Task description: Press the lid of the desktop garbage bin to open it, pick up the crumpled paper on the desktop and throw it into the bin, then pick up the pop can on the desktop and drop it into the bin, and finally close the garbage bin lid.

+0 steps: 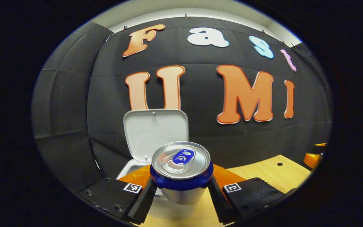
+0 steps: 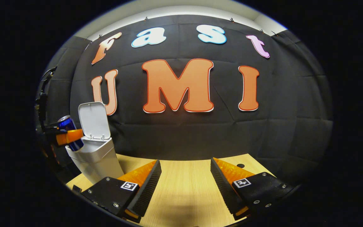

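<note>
Blue-rimmed pop can point(image 1: 181, 170) over bin rim point(image 1: 131, 167), lid point(image 1: 154, 132) upright

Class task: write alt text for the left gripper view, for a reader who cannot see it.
The left gripper holds an upright pop can between its fingers, just in front of a white garbage bin whose lid stands open. A wooden desktop lies beneath, with a black cloth wall behind.

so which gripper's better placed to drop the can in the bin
Left. Its fingers already clamp the can, held just over the open bin with the lid up. The right gripper is open, empty and off to the side.
</note>
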Demonstrator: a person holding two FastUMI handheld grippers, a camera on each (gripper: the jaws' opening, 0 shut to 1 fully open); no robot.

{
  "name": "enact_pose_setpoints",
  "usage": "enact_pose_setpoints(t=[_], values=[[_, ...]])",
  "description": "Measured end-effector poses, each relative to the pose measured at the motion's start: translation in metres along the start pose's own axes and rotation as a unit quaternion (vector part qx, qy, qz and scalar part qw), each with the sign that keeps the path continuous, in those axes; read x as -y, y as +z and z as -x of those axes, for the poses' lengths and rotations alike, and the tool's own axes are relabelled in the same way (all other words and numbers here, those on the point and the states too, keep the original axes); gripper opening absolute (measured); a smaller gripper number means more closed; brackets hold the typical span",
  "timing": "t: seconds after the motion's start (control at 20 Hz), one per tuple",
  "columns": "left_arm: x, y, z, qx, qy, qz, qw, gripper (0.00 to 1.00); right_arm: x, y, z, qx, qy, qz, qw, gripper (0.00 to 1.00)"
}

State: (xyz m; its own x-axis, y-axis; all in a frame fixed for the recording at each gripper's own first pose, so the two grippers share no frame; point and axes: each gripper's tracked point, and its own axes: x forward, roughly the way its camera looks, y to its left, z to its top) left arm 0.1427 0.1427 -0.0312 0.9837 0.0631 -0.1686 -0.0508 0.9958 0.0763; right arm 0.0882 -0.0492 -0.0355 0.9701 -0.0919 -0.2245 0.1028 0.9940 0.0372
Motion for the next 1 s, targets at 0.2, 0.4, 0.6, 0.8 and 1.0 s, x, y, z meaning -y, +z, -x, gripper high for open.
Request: enact_pose_setpoints(t=[0.2, 0.4, 0.6, 0.8, 1.0], values=[[-0.014, -0.036, -0.063, -0.004, 0.011, -0.015, 1.000, 0.78, -0.002, 0.002, -0.001, 0.004, -0.003, 0.008, 1.000, 0.94], [-0.017, -0.075, -0.086, -0.051, 0.028, 0.018, 0.998, 0.79, 0.015, 0.000, 0.001, 0.001, -0.027, 0.011, 1.000, 0.94], [-0.014, -0.107, -0.088, -0.087, 0.025, 0.037, 0.995, 0.82, 0.023, -0.006, 0.001, -0.012, -0.038, 0.007, 0.999, 0.94], [-0.013, -0.109, -0.083, -0.087, 0.024, 0.053, 0.995, 0.84, 0.023, -0.005, 0.001, -0.008, -0.038, 0.011, 0.999, 0.94], [-0.015, -0.088, -0.072, -0.065, 0.021, 0.054, 0.996, 0.89, 0.023, -0.006, 0.002, -0.008, -0.037, 0.010, 0.999, 0.94]])
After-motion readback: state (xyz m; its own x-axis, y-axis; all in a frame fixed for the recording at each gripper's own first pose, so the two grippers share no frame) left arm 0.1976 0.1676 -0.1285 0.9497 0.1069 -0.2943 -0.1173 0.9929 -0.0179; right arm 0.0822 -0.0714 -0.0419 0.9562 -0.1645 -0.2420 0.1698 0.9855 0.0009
